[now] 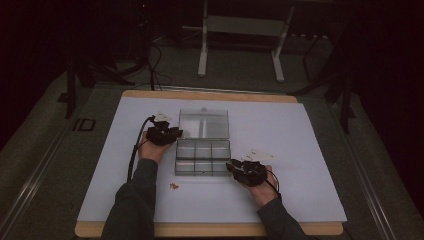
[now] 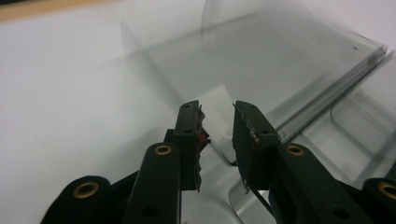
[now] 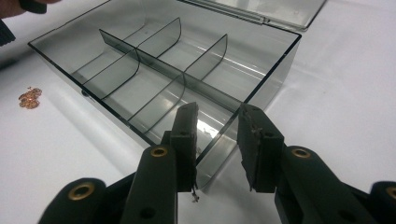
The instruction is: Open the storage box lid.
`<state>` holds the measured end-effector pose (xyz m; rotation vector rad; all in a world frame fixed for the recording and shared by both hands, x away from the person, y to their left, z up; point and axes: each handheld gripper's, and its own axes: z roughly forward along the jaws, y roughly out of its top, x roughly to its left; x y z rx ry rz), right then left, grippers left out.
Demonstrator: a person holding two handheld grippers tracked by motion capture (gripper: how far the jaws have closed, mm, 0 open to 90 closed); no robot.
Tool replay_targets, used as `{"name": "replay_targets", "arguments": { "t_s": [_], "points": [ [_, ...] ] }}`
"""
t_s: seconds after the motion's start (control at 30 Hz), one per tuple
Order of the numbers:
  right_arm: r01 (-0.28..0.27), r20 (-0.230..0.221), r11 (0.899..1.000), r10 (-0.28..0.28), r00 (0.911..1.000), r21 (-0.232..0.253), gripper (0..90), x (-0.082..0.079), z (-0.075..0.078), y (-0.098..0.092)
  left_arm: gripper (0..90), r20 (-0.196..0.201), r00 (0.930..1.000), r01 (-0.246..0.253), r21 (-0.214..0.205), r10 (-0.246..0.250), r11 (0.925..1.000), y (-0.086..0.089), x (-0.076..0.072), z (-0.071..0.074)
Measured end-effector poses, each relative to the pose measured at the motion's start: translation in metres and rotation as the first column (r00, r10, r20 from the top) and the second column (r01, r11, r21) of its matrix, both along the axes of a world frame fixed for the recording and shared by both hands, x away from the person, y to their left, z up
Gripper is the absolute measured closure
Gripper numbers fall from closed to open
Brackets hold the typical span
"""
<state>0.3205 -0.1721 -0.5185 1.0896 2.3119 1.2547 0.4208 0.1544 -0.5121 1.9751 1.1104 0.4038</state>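
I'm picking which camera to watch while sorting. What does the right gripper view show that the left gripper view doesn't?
Right gripper view: the box with its six compartments and dividers, small copper-coloured bits lying on the table beside it, and the right claw straddling a box corner. Left gripper view: the opened lid close up, blurred, with its edge between the jaws of the left claw. Shared: the clear box, the white table, a pair of black jaws.
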Motion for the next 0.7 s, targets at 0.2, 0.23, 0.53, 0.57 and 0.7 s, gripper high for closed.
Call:
{"name": "replay_targets", "arguments": {
  "t_s": [0.2, 0.23, 0.53, 0.57, 0.7],
  "points": [
    [-0.003, 0.000, 1.000, 0.003, 1.0000, 0.002, 69.3, -0.001, 0.000, 0.000, 69.6, 0.004, 0.9999, -0.015, 0.002, 0.015, 0.9999, -0.002, 0.002, -0.002],
    [-0.003, 0.000, 1.000, 0.003, 1.0000, 0.002, 69.3, -0.001, 0.000, 0.000, 68.3, 0.012, 0.9997, -0.019, 0.005, 0.019, 0.9998, -0.003, 0.001, -0.002],
    [-0.001, 0.000, 1.000, 0.001, 1.0000, 0.005, 69.3, -0.001, 0.000, 0.000, 64.5, 0.057, 0.9979, -0.031, 0.000, 0.031, 0.9995, -0.006, -0.004, 0.006],
    [-0.001, 0.001, 1.000, 0.001, 1.0000, 0.005, 69.2, -0.001, 0.000, 0.000, 64.2, 0.060, 0.9977, -0.031, 0.003, 0.030, 0.9995, -0.005, -0.005, 0.007],
    [-0.001, 0.000, 1.000, 0.001, 1.0000, 0.007, 69.1, -0.001, 0.000, -0.001, 63.2, 0.061, 0.9972, -0.043, -0.012, 0.043, 0.9990, -0.004, -0.008, 0.012]
  ]
}}
